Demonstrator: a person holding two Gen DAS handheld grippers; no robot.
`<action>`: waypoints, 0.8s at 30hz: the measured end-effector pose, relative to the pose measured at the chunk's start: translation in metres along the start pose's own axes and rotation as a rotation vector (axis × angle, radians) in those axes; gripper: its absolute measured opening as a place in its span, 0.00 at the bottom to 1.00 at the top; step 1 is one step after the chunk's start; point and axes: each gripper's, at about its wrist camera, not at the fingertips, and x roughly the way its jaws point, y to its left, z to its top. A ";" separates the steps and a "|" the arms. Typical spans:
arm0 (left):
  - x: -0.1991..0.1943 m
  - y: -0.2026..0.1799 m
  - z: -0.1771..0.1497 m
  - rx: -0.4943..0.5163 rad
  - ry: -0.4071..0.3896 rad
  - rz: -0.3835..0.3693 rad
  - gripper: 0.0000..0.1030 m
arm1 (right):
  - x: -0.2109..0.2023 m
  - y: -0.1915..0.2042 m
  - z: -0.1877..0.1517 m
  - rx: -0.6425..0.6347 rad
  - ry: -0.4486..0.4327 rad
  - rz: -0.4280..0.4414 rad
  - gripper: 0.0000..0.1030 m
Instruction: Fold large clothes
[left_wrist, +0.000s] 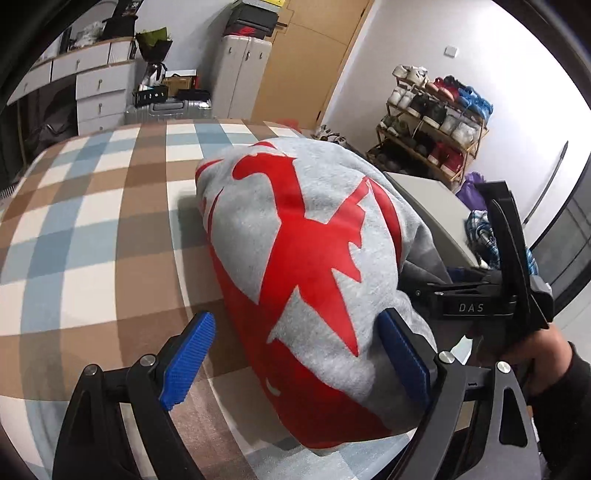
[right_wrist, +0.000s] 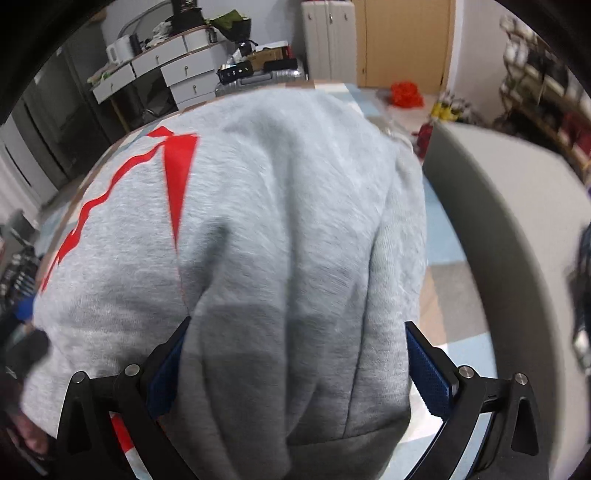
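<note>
The bed (left_wrist: 92, 229), covered in a checked spread of brown, blue and white, is taken up on its right side by the hoodie (left_wrist: 306, 258), a grey garment with a large red print. In the left wrist view the hoodie is seen as a compact bundle with the print facing up, lying near the bed's right edge beside a grey cabinet (left_wrist: 428, 206). No sleeve is seen spread loose, and the sides appear to be turned in already, so the folding is judged to be well advanced. In the right wrist view the grey cloth is seen bunched in thick ridges and creases, not lying flat, so a last fold and some smoothing are judged to be left.

The left gripper (left_wrist: 295, 362) is held with its blue pads spread wide. The near end of the hoodie lies between them: the right pad sits against the cloth, the left pad stands apart from it over the bare spread, and nothing is pinched.

The right gripper (right_wrist: 295, 369) is also spread wide, with a thick fold of the hoodie filling the gap between its pads. The cloth reaches both pads, but whether it is squeezed or only straddled cannot be told. A hand (left_wrist: 532, 354) in a dark sleeve is seen on that gripper's handle.
</note>
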 end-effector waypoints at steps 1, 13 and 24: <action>0.000 0.002 0.000 -0.013 0.009 -0.009 0.86 | -0.002 -0.001 0.001 0.006 -0.005 0.012 1.00; -0.020 -0.015 -0.003 0.043 -0.011 -0.058 0.86 | -0.055 0.028 -0.011 -0.119 -0.099 -0.148 1.00; 0.008 0.000 -0.014 0.026 0.080 -0.065 0.92 | -0.025 -0.022 -0.030 -0.039 -0.021 0.002 1.00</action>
